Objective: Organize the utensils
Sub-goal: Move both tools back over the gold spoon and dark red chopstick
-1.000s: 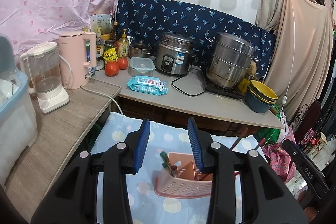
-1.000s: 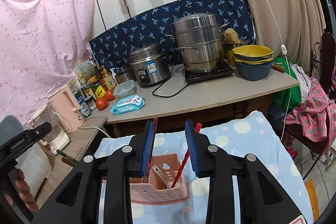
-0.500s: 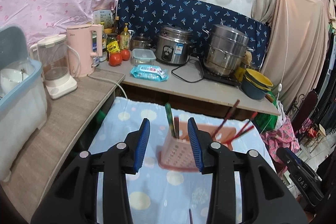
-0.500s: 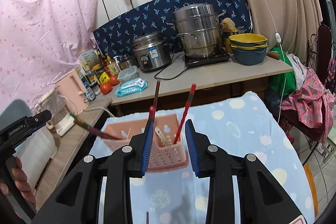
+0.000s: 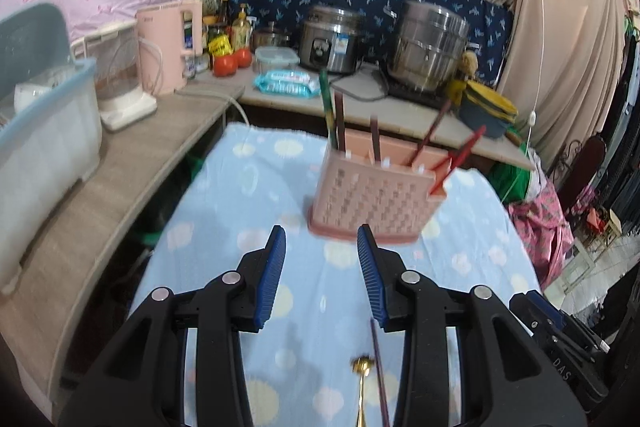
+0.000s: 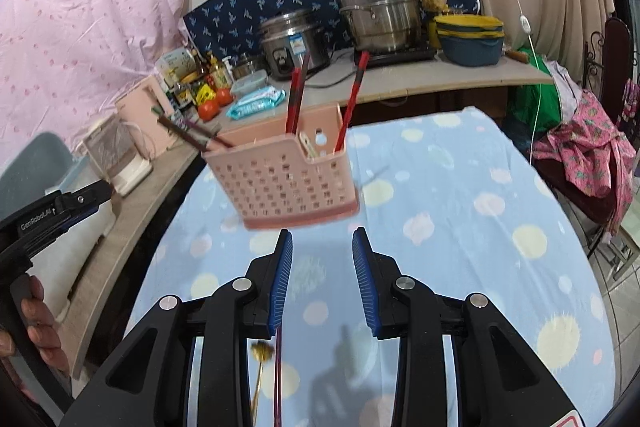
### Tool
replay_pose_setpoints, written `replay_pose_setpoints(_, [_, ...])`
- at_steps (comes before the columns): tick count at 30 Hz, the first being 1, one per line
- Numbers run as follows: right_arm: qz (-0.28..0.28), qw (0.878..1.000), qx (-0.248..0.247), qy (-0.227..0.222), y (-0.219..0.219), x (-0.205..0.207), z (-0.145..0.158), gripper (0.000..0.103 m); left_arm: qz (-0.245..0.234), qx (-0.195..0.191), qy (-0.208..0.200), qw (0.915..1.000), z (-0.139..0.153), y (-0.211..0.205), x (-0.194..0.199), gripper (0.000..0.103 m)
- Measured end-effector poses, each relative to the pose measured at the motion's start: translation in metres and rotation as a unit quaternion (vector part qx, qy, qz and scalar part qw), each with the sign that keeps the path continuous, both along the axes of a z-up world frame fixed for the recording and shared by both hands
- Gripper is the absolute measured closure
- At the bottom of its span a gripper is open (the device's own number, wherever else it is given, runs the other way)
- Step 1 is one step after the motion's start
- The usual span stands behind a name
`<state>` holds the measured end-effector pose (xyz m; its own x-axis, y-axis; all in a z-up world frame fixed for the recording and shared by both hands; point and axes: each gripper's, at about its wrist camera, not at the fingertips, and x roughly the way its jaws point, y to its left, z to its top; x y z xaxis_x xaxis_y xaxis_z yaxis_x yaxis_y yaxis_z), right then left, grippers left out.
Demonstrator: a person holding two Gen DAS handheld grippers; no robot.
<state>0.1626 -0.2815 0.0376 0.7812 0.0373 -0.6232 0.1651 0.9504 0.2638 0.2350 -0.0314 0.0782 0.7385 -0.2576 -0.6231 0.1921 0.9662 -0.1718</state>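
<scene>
A pink perforated utensil basket stands on the blue spotted cloth, holding several chopsticks, red, brown and green. It also shows in the right wrist view. My left gripper is open and empty, just short of the basket. My right gripper is open and empty, also short of it. A gold utensil and a dark purple chopstick lie on the cloth near the grippers; both show in the right wrist view too, the gold utensil and the chopstick.
A wooden shelf on the left holds a blue-lidded bin, a blender and a pink kettle. The back counter carries a rice cooker, a steel steamer pot, stacked bowls, tomatoes and bottles.
Both grippers have pulled back and away from the basket, so it now sits ahead of the fingertips. The gold utensil and purple chopstick on the cloth have come into view.
</scene>
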Motion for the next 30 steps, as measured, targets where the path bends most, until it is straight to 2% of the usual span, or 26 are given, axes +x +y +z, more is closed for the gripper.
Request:
replay_pose_setpoints(13, [0.036,0.996,-0.002,0.083,0.035,-0.058,-0.068,0.072,-0.005,0.024,0.072,0.9971,-0.066,0.006,-0.041,0.068])
replay_pose_setpoints(23, [0.066,0.991,-0.012,0.119,0.062,-0.084,-0.098,0.072,-0.005,0.042,0.115,0.9925,-0.104,0.012,-0.065,0.068])
replay_pose_setpoints(30, [0.081,0.988,-0.015,0.127,0.073,-0.093,-0.106,0.072,-0.003,0.054,0.141,0.9885,-0.128,0.017,-0.079,0.068])
